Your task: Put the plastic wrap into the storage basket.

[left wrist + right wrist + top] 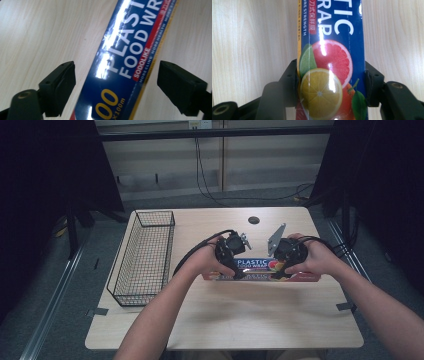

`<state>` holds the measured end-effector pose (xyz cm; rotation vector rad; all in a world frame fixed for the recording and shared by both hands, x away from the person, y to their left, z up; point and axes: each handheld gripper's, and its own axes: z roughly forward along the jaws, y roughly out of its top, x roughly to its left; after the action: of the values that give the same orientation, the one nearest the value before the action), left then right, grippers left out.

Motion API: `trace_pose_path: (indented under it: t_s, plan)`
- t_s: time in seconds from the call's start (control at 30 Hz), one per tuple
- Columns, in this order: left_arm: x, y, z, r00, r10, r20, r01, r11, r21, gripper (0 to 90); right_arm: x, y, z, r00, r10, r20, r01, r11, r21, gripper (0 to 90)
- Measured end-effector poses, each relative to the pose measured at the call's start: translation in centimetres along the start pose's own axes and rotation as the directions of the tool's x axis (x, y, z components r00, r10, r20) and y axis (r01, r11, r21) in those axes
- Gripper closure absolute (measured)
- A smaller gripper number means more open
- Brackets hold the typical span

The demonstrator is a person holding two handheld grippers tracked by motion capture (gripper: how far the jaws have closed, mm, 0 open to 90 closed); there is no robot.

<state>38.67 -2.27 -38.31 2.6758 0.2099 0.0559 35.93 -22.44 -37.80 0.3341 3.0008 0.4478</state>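
A long blue box of plastic food wrap [261,266] lies flat across the middle of the wooden table [240,320], with citrus fruit printed on its right end. My left gripper [234,271] points down over the box's left part. In the left gripper view the box [125,57] runs between the black pads [60,80], and a gap shows on each side, so the left gripper [117,75] is open. My right gripper [283,270] is shut on the box's right part. In the right gripper view both pads [292,80] of the right gripper [331,85] press the sides of the box [332,37] at the fruit picture.
A black wire basket [123,270] stands empty along the table's left side. A dark round cable hole [253,220] sits near the far edge. Black cables trail from both grippers. Bare wood lies in front of the box, towards the person.
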Motion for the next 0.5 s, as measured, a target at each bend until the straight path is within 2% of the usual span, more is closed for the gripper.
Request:
trace_pose_path:
  t_s: [0.1, 0.17, 0.43, 0.5]
  plan:
    - [-0.06, 0.05, 0.13, 0.9999, -0.008, 0.009, 0.008, 1.0, -0.005, 16.8, -0.02, 0.02, -0.01, 1.0, 0.007, -0.002, -0.007, 1.0, -0.002, 44.0]
    - [-0.01, 0.1, 0.07, 0.9999, -0.007, 0.012, 0.007, 1.0, -0.006, 17.5, -0.09, 0.08, 0.0, 0.9998, -0.018, -0.001, 0.018, 1.0, -0.008, 44.0]
    - [-0.02, 0.25, 0.15, 0.9997, -0.021, 0.016, 0.021, 0.9998, -0.004, 18.8, -0.09, 0.17, -0.12, 0.9999, -0.015, -0.003, 0.015, 1.0, -0.001, 44.0]
    - [-0.03, 0.3, 0.28, 0.9999, -0.006, 0.015, 0.006, 1.0, -0.005, 19.3, -0.07, 0.17, -0.1, 0.9998, -0.019, -0.001, 0.019, 1.0, -0.004, 44.0]
